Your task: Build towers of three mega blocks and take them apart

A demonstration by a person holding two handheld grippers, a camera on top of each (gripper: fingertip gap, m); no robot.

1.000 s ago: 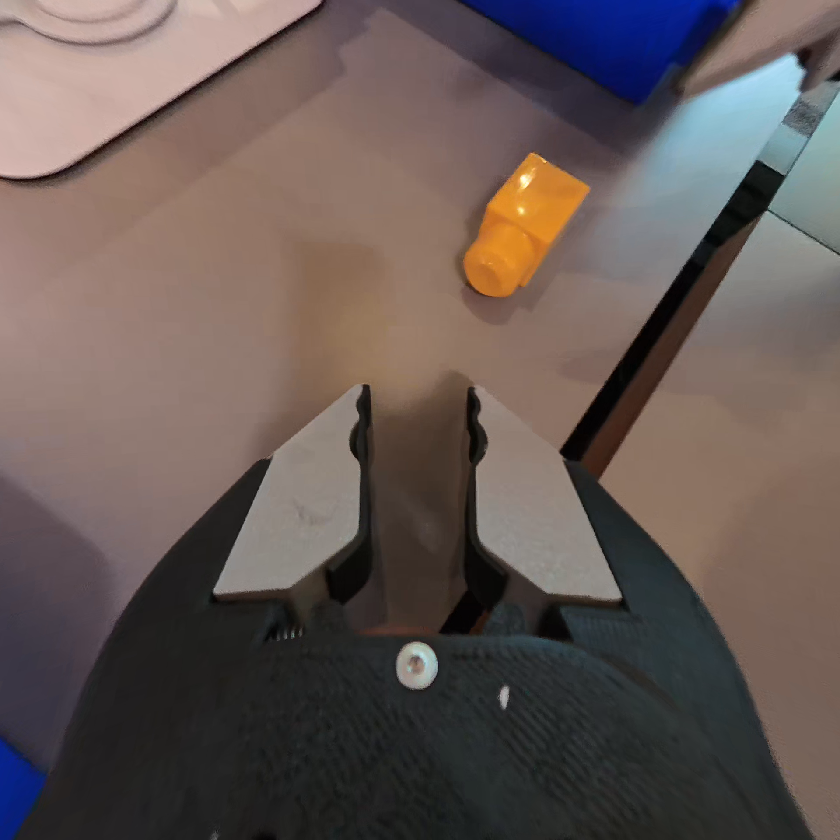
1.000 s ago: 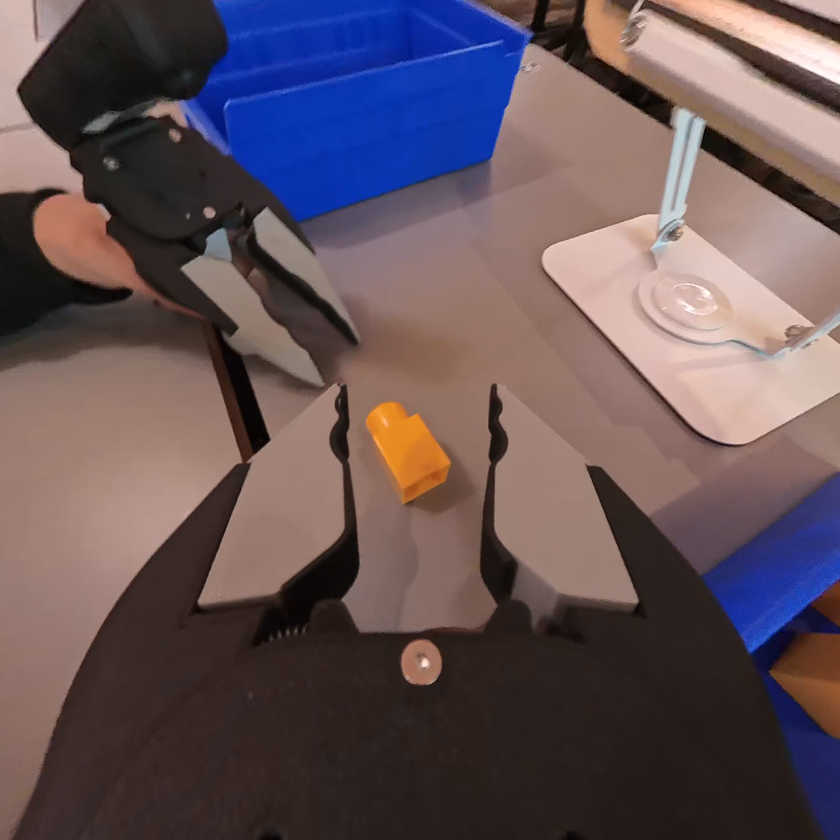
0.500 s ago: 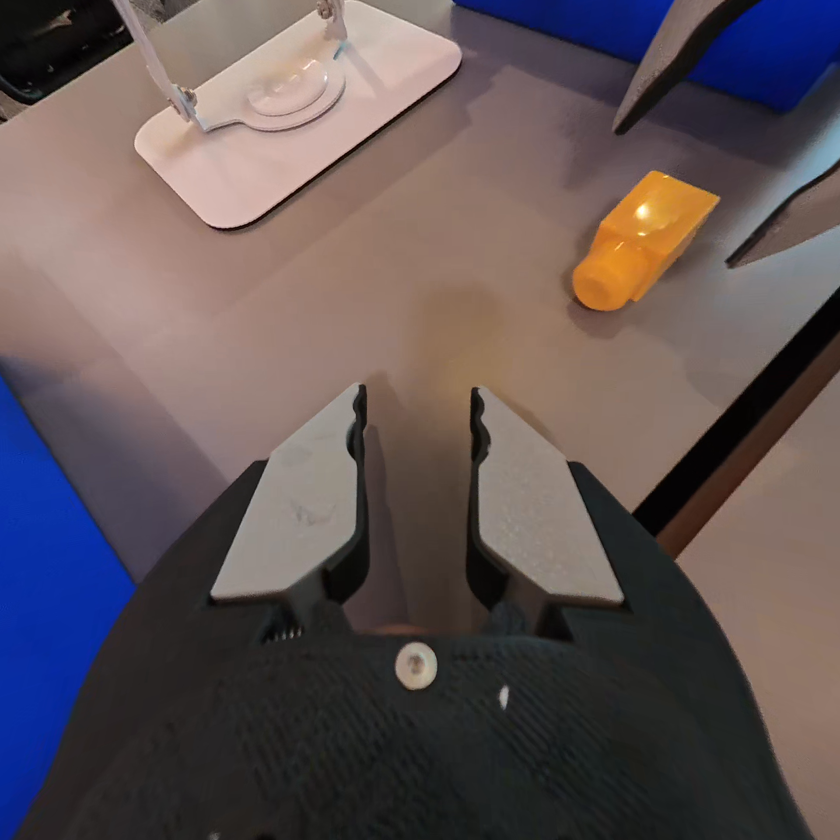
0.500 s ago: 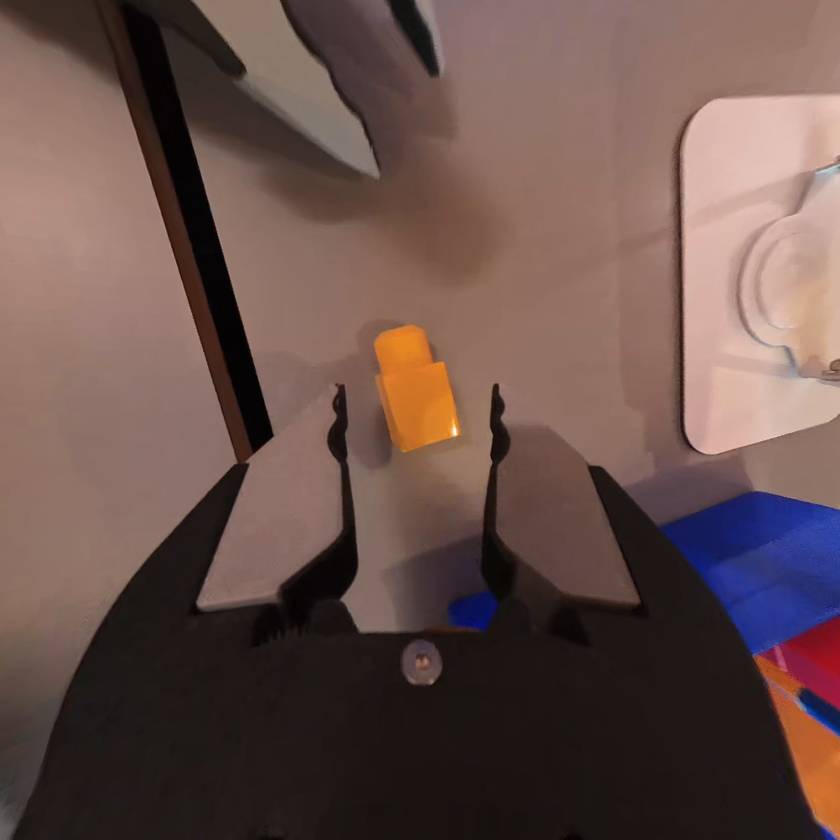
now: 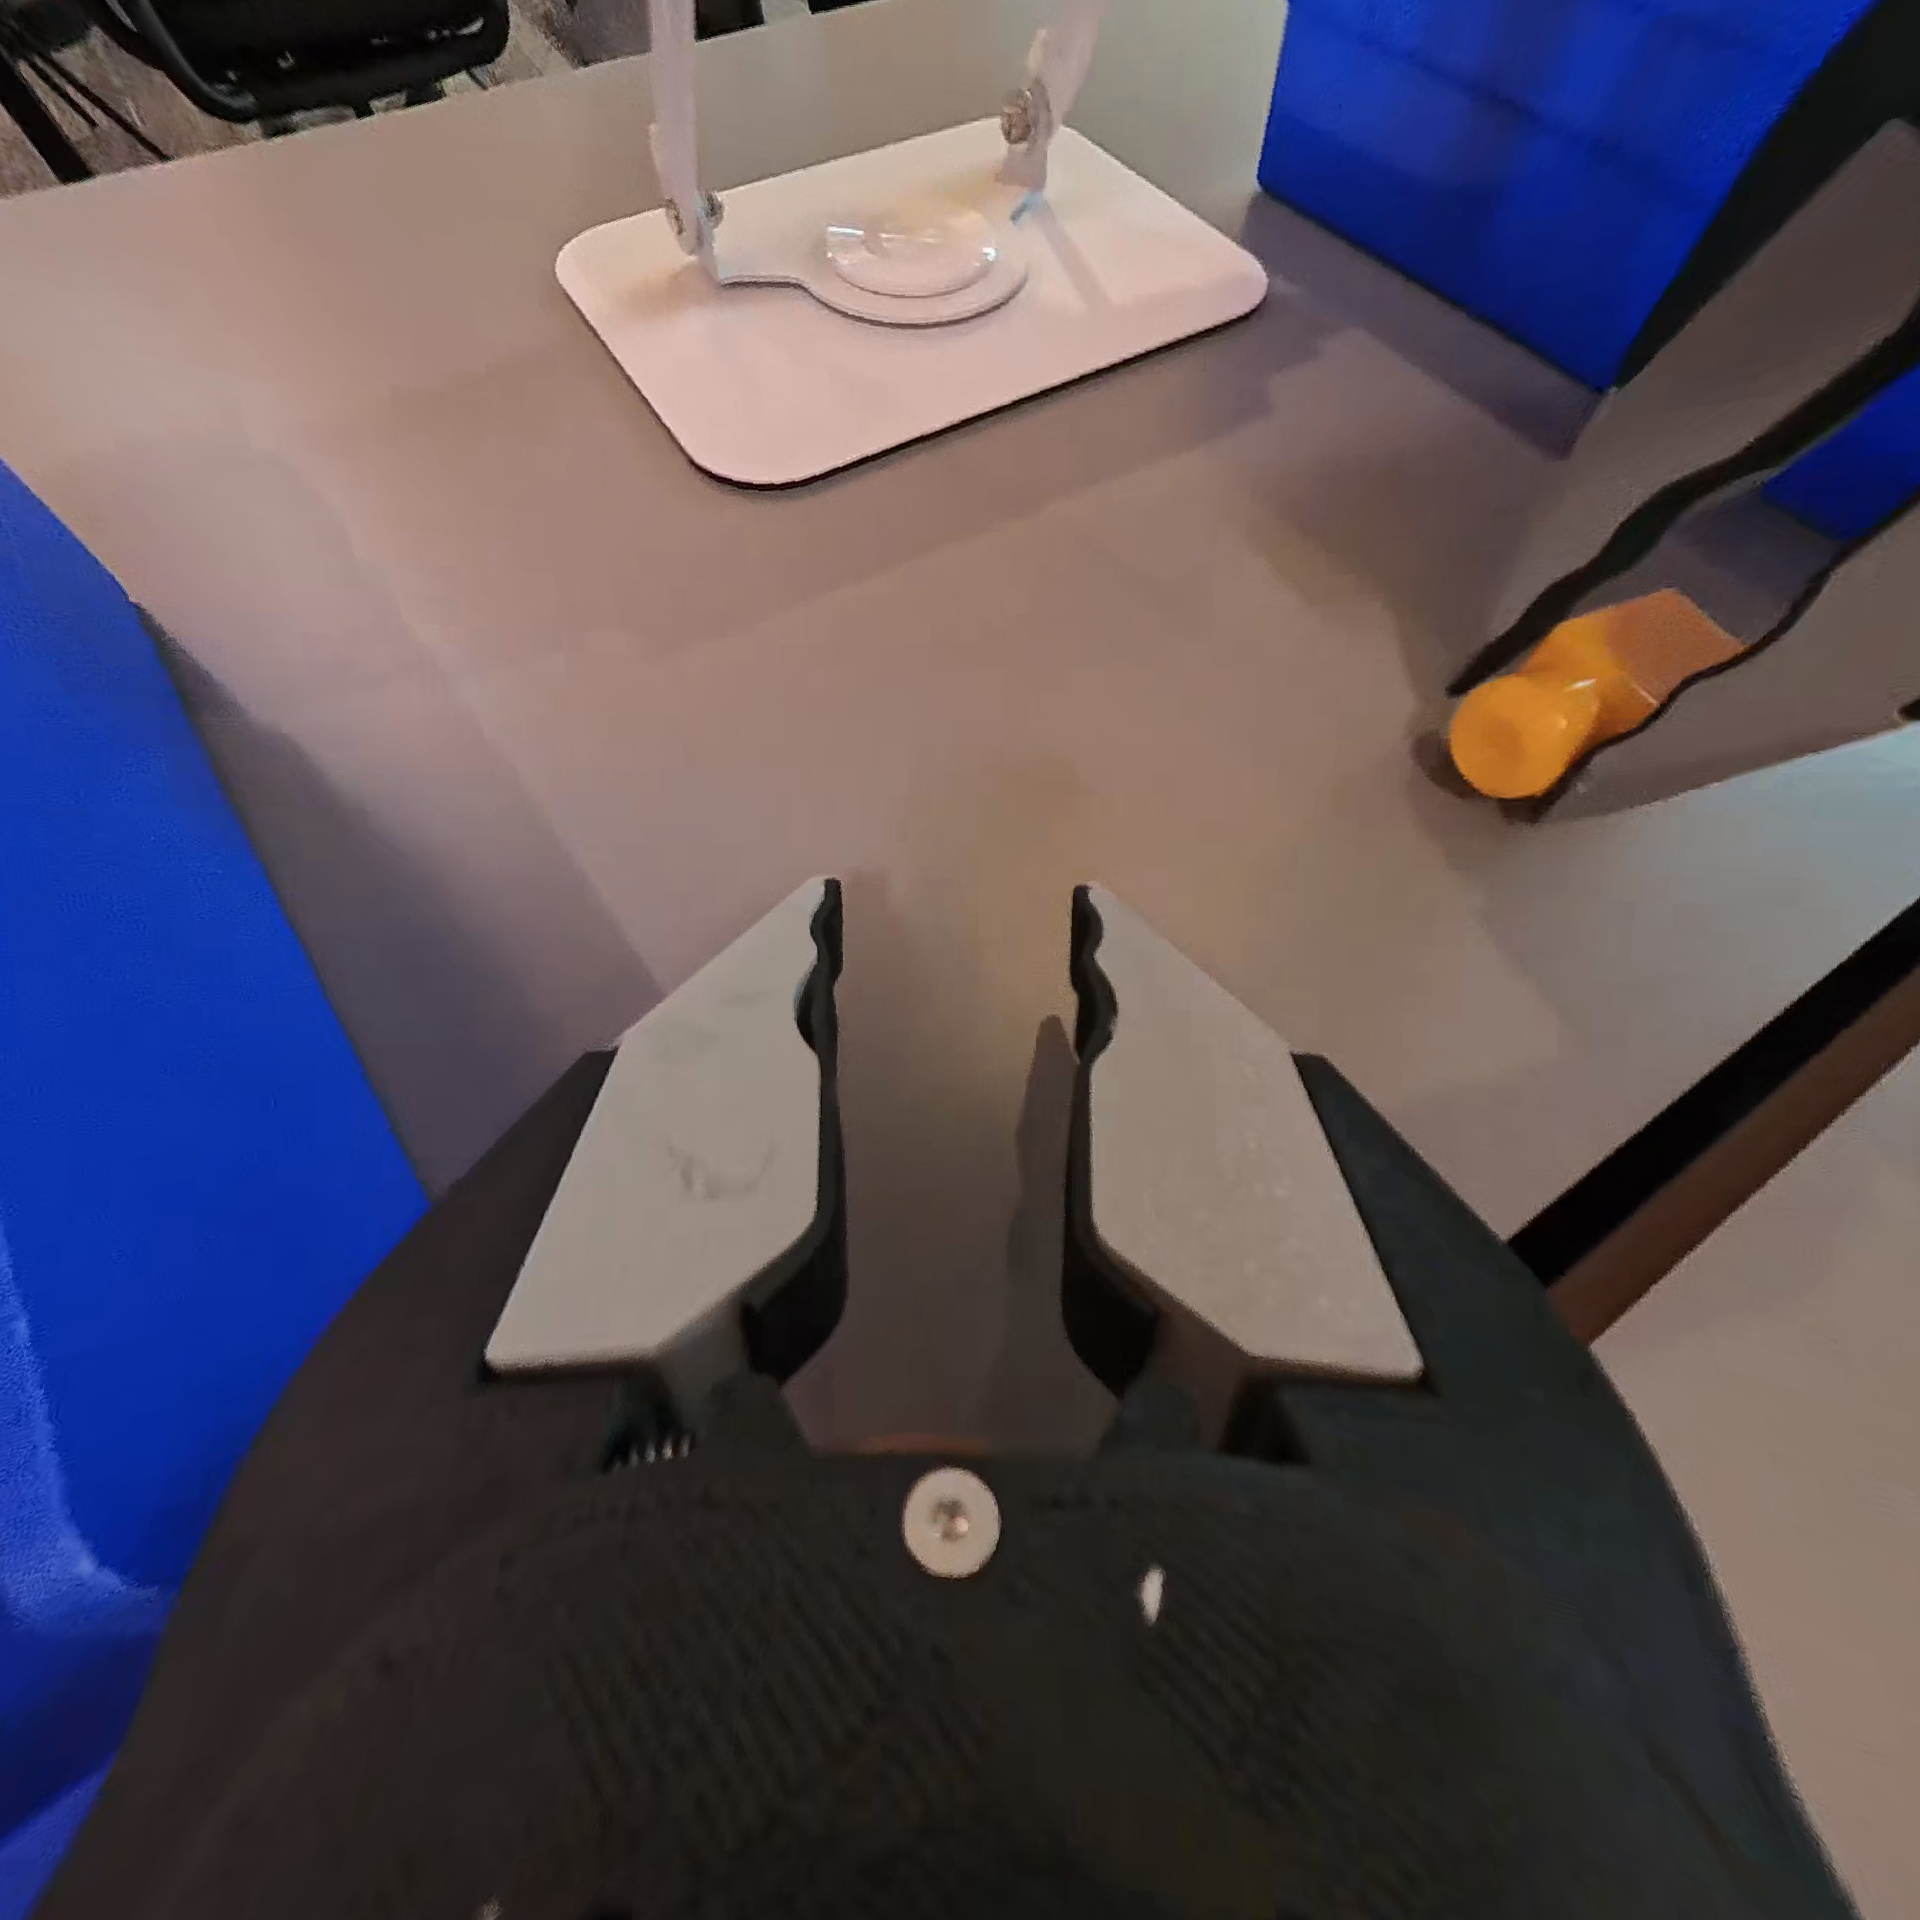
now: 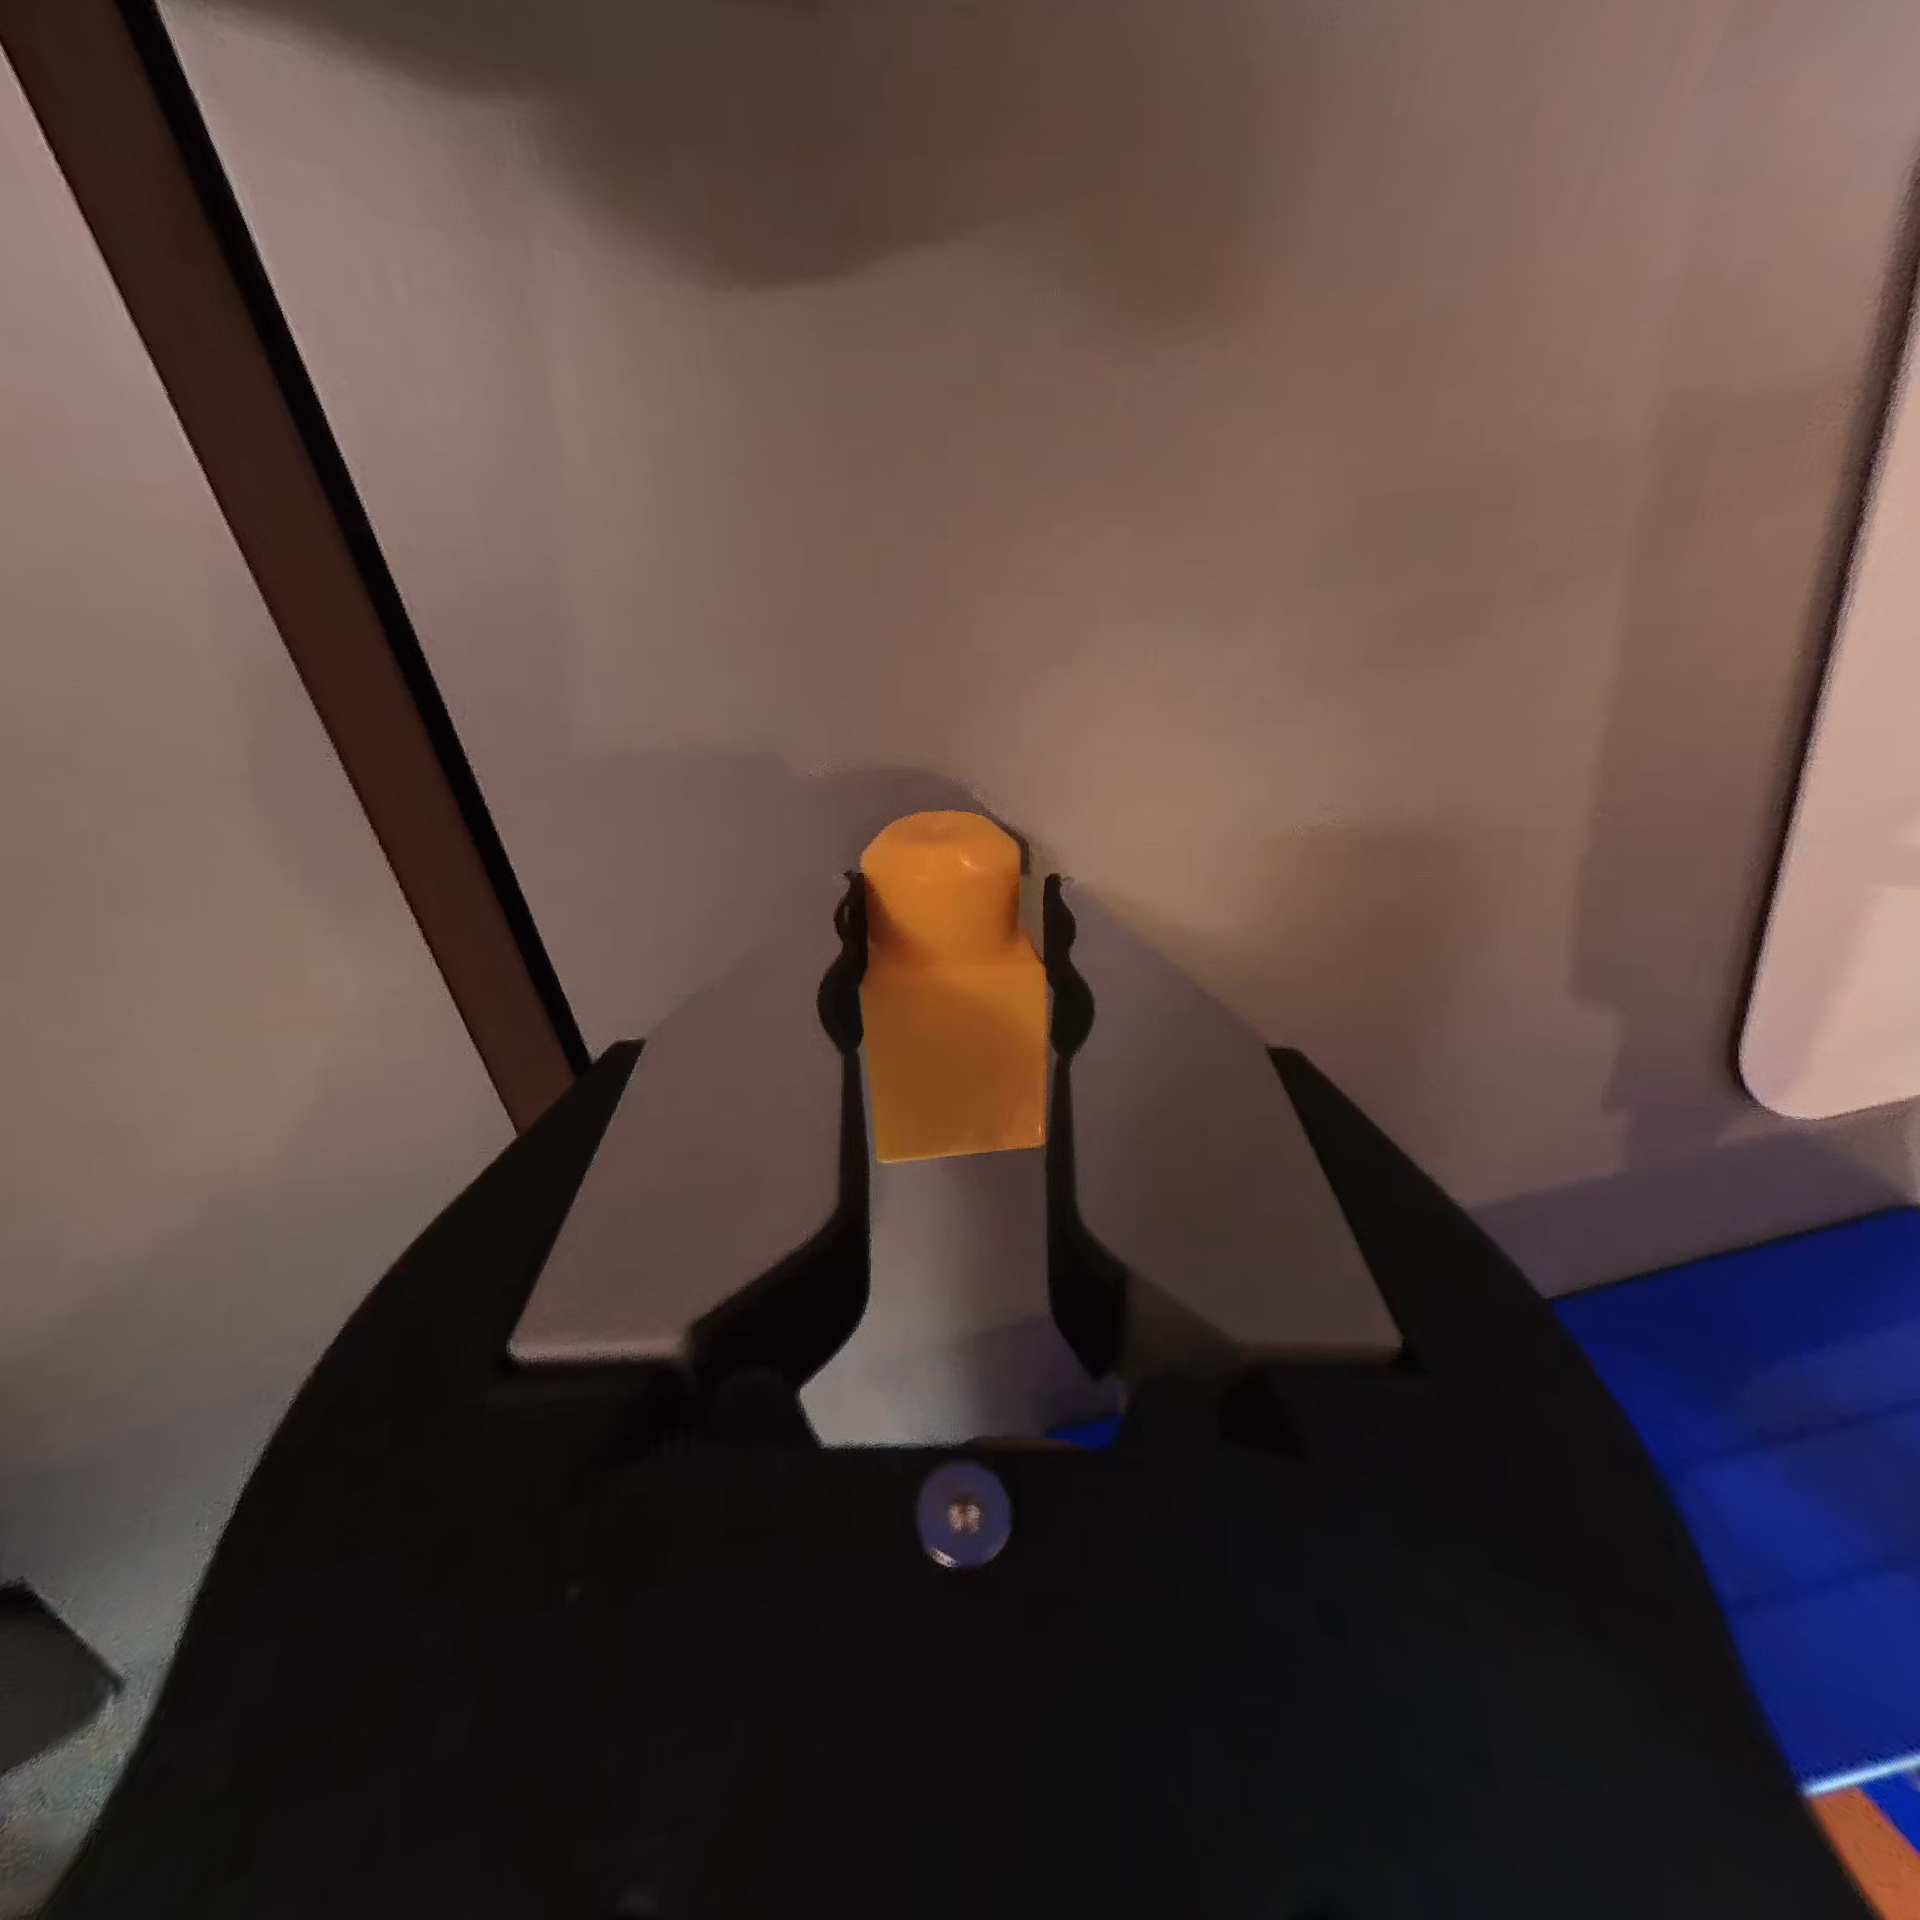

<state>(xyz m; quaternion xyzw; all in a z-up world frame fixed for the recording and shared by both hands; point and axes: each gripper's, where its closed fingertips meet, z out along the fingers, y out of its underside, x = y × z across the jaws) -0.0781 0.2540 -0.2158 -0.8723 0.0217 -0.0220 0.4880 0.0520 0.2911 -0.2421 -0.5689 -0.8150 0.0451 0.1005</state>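
Observation:
An orange mega block [image 6: 951,1023] with one stud lies on its side on the grey table. My right gripper [image 6: 951,904] is shut on it, fingers pressed to both sides of its body, stud pointing away. In the left wrist view the same block [image 5: 1538,707] shows at the right, between the right gripper's fingers [image 5: 1662,520]. My left gripper [image 5: 954,899] is open and empty, low over the table, well left of the block.
A white stand base [image 5: 914,312] with a clear disc sits at the far side. Blue bins stand at the left [image 5: 125,987] and far right [image 5: 1507,156]. A dark seam [image 6: 312,623] between two tabletops runs left of the block.
My right gripper came down around the orange block and shut on it. My left gripper drew back and turned left, so the block now sits at its far right.

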